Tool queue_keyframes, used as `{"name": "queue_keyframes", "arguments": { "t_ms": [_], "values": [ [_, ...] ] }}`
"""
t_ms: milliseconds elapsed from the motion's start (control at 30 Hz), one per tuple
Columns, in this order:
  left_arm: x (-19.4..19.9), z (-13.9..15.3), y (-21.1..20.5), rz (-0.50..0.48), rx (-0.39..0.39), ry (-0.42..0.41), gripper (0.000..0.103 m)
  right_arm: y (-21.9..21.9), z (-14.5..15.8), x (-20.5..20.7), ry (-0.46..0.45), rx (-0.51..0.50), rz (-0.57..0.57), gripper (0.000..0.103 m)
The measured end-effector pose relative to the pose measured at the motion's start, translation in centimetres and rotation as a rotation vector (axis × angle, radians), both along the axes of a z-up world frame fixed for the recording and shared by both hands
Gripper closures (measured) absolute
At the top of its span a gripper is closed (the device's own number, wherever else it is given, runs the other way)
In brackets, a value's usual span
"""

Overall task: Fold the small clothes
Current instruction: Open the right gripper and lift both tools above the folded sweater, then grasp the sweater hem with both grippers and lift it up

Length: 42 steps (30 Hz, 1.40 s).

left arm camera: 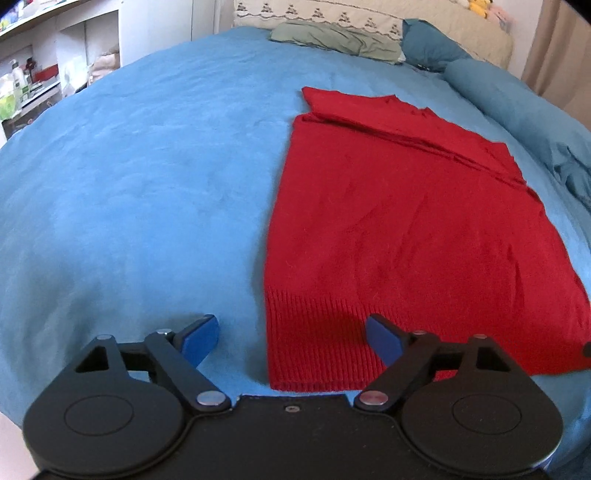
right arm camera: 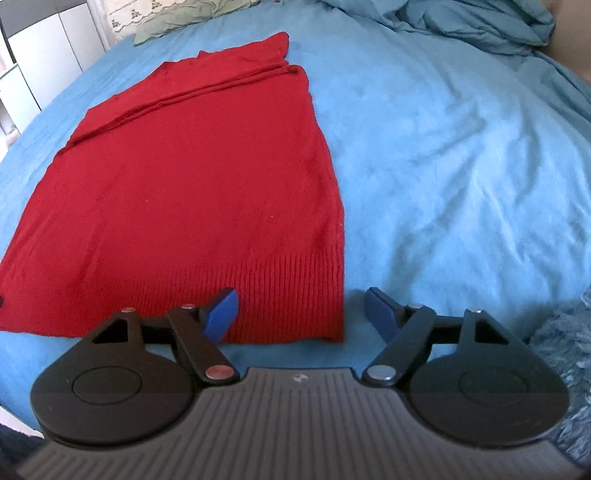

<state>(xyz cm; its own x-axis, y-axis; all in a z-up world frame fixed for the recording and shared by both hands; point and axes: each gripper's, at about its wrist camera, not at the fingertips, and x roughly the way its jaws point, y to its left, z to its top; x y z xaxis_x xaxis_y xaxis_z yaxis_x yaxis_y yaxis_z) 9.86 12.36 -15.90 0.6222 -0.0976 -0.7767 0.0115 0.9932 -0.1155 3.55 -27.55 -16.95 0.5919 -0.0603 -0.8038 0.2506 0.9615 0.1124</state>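
Left wrist view first: one red knit sweater (left arm camera: 402, 236), sleeves folded in, lies flat on the blue bedspread (left arm camera: 147, 177), with its ribbed hem nearest the camera. The left gripper (left arm camera: 291, 339) has its two blue-padded fingers (left arm camera: 199, 341) spread wide and holding nothing; it sits right at the sweater's hem corner on that side, one finger over bare bedspread and the other over the ribbing. At the head of the bed I count one crumpled sage-green cloth (left arm camera: 332, 38) and one cream embroidered pillow (left arm camera: 321, 16) behind it. White shelves (left arm camera: 44, 74) hold some bottles, labels too blurry to read.

Right wrist view: same single sweater (right arm camera: 184, 192), same bedspread (right arm camera: 443, 155). The right gripper (right arm camera: 301, 312) is also spread wide and empty, straddling the opposite hem corner. One rumpled teal duvet (right arm camera: 480, 22) is piled at the top. No readable writing anywhere.
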Motion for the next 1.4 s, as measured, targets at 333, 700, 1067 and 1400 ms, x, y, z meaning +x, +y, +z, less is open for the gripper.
{"name": "queue_keyframes", "arguments": {
  "t_ms": [333,700,1067,1400],
  "values": [
    [-0.2,-0.5,-0.3,-0.001,0.014,-0.006,0.024,0.8,-0.2,0.3,0.003,-0.029,0.03,0.033],
    [-0.4,-0.2,-0.4,-0.021,-0.033,0.035,0.033,-0.4,-0.3,0.0,-0.014,0.055,-0.008,0.037],
    [-0.3,-0.1,0.4,0.002,-0.142,0.086,0.089,-1.1,-0.1,-0.5,-0.017,0.088,-0.034,0.068],
    [-0.7,3.0,0.5,-0.002,-0.146,0.047,0.097,-1.6,1.4,-1.0,-0.063,0.131,-0.051,0.081]
  ]
}}
